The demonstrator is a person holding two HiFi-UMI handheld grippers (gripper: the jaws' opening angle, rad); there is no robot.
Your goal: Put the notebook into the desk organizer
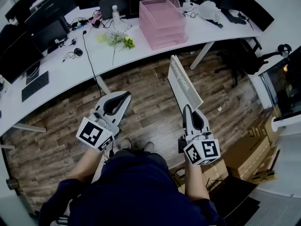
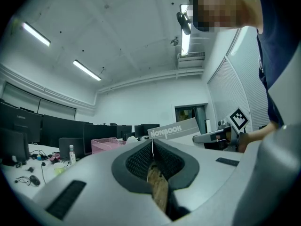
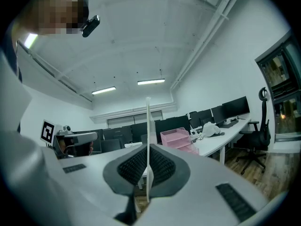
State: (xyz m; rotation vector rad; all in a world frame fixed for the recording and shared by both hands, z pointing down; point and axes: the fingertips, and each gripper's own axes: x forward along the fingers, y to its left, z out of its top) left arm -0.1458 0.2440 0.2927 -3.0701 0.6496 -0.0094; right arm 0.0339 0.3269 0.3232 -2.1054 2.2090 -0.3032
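A grey notebook (image 1: 183, 84) with white lettering stands on edge above the wooden floor, its lower end clamped in my right gripper (image 1: 187, 109). In the right gripper view the notebook (image 3: 147, 121) shows edge-on as a thin white line between the shut jaws (image 3: 148, 147). The pink desk organizer (image 1: 162, 22), a stack of trays, stands on the white desk (image 1: 70, 74) well beyond the notebook; it also shows as the organizer (image 3: 178, 139) and the organizer (image 2: 107, 145). My left gripper (image 1: 123, 98) hangs to the left, shut with nothing in it (image 2: 153, 142).
Monitors (image 1: 47, 29), a keyboard (image 1: 35, 85), cables, a water bottle (image 1: 115, 13) and green flowers (image 1: 117, 40) lie on the desk left of the organizer. A white bundle (image 1: 208, 9) lies to its right. Cardboard boxes (image 1: 244, 157) stand on the floor at right, a black chair (image 1: 249, 58) beyond.
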